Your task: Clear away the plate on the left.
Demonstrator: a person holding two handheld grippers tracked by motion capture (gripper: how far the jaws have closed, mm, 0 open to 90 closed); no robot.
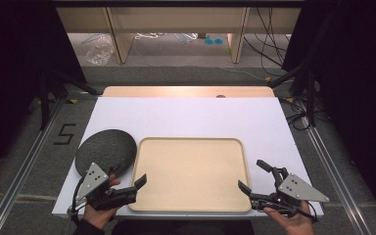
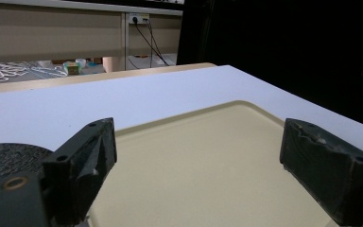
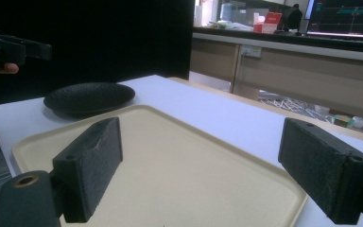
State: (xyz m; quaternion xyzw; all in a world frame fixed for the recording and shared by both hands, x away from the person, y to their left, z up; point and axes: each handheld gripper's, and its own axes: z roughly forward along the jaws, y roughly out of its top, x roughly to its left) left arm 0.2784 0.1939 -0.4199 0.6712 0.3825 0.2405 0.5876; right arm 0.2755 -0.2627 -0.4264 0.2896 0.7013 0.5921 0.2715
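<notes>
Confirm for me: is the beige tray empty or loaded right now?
Empty. The beige tray shows a bare surface in the high view and both gripper views; the black plate sits outside it, on the table.

The left gripper [image 1: 127, 183] hides the black plate's [image 1: 105, 149] near rim in the high view.
</notes>
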